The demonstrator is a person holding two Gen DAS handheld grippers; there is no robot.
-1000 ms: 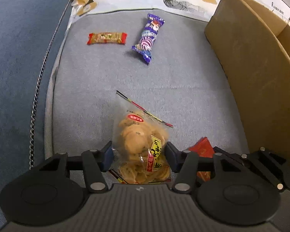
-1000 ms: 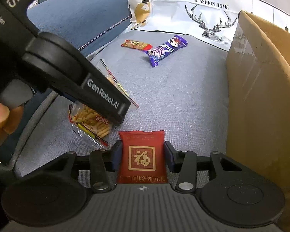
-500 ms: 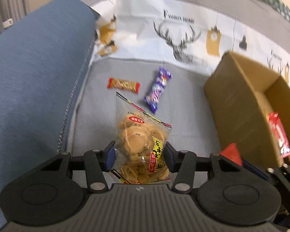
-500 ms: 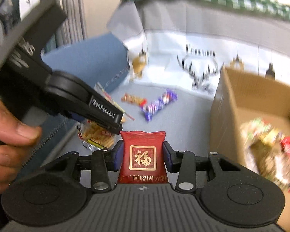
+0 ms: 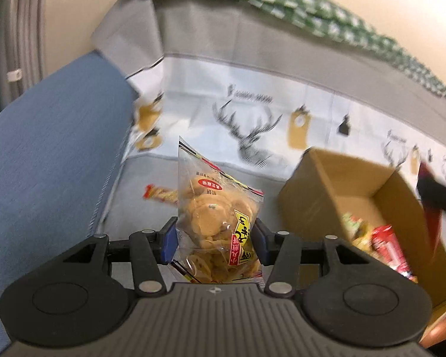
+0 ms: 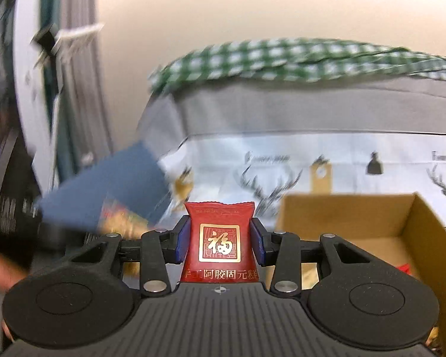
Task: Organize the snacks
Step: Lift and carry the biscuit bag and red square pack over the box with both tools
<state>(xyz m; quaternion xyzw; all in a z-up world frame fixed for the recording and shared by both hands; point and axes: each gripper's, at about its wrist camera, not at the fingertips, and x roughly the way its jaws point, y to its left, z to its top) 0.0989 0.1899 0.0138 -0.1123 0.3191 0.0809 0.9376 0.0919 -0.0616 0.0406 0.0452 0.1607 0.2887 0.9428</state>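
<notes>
Both grippers carry a snack above the grey sofa seat (image 5: pixel 139 196). Held up in the left gripper (image 5: pixel 215 242), a clear bag of round crackers (image 5: pixel 214 208) stands upright, its lower half pinched between the blue pads (image 5: pixel 168 239) and its sealed top edge rising clear of them. Clamped in the right gripper (image 6: pixel 220 242) is a small red sachet with a gold character on its front (image 6: pixel 220 238), also upright, both pads pressing its sides.

Toward the seat's right side an open cardboard box (image 5: pixel 321 190) sits with its flaps up; blurred packets, one of them red (image 5: pixel 388 247), lie on its floor near the right wall. In the right wrist view the box (image 6: pixel 342 217) lies just beyond and to the right of the sachet. One orange-and-red wrapped bar (image 5: pixel 160 193) lies on the seat near its back left corner, partly hidden behind the cracker bag. Along the back runs a white cover printed with deer heads (image 5: pixel 249 136), and a green checked cloth (image 5: pixel 297 3) is draped over the top of the backrest. A blue armrest (image 5: pixel 50 154) borders the seat's left edge.
</notes>
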